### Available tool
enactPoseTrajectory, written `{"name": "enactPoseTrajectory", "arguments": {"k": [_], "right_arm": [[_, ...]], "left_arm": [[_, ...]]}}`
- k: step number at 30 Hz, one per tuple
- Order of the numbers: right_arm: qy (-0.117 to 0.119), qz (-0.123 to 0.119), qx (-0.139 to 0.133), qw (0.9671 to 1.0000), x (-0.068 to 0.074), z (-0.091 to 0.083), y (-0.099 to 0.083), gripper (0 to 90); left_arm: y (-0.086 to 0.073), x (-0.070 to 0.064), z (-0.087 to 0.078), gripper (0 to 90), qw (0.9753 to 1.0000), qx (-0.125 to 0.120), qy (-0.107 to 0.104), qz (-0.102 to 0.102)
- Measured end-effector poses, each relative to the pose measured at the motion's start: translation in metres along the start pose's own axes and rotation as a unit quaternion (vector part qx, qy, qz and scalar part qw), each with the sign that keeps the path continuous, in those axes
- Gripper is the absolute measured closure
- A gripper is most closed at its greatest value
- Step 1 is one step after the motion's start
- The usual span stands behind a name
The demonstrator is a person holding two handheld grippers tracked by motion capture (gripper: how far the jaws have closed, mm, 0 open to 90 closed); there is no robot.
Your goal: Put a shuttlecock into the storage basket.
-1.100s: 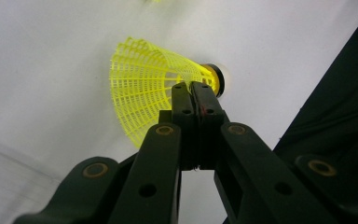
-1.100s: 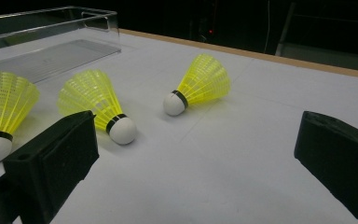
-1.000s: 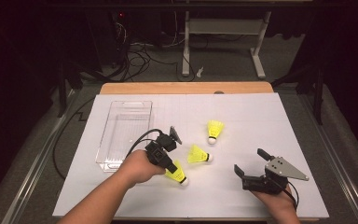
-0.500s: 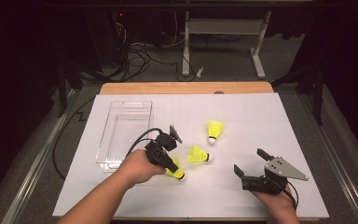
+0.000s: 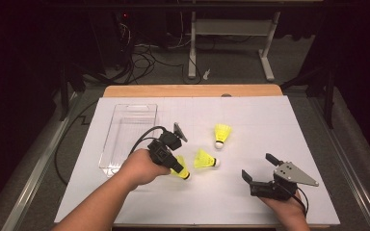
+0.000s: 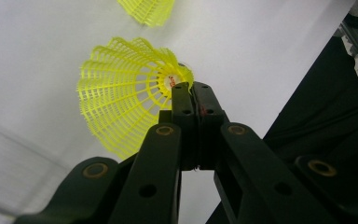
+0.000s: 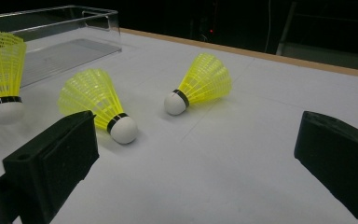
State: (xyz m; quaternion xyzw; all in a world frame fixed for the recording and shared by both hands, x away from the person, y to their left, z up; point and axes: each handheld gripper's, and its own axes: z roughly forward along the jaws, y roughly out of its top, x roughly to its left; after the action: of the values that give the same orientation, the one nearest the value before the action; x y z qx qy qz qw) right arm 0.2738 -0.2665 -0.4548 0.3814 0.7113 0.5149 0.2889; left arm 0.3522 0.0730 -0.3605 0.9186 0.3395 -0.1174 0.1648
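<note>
Three yellow shuttlecocks with white corks are on the white sheet. My left gripper [image 5: 177, 167] [image 6: 193, 93] is shut on the mesh skirt of one shuttlecock [image 5: 181, 170] [image 6: 126, 93], which stands cork down at the left of the right gripper view [image 7: 2, 77]. A second shuttlecock [image 5: 205, 159] [image 7: 95, 103] lies on its side just right of it. The third [image 5: 221, 134] [image 7: 200, 83] lies farther back. My right gripper [image 5: 258, 166] [image 7: 200, 144] rests open near the front right, its jaws wide apart and aimed at the shuttlecocks with nothing between them.
A clear plastic tray [image 5: 107, 154] [image 7: 56, 46] stands at the left, behind the left hand. The white sheet [image 5: 270, 120] covers most of the table, with a wooden edge [image 5: 192, 90] at the back. Dark floor, cables and a stand lie beyond.
The left gripper has drawn the held shuttlecock slightly back and up, closer to the hand. The right gripper and the two loose shuttlecocks have stayed put.
</note>
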Motion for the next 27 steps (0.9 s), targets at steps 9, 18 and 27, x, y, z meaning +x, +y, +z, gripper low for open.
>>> {"name": "enactPoseTrajectory", "arguments": {"k": [9, 18, 27], "right_arm": [[0.0, 0.0, 0.001, 1.0, 0.001, 0.0, 0.0, 0.2], [-0.001, 0.001, 0.003, 1.0, 0.001, 0.001, 0.0, 0.3], [-0.001, 0.001, 0.003, 1.0, 0.001, 0.001, -0.001, 0.2]], "left_arm": [[-0.003, 0.002, -0.012, 89.5, 1.0, 0.006, 0.003, -0.007], [-0.005, 0.004, -0.033, 89.5, 0.9998, 0.006, 0.014, -0.009], [-0.008, 0.008, -0.052, 89.5, 0.9996, 0.0, 0.022, -0.016]]}}
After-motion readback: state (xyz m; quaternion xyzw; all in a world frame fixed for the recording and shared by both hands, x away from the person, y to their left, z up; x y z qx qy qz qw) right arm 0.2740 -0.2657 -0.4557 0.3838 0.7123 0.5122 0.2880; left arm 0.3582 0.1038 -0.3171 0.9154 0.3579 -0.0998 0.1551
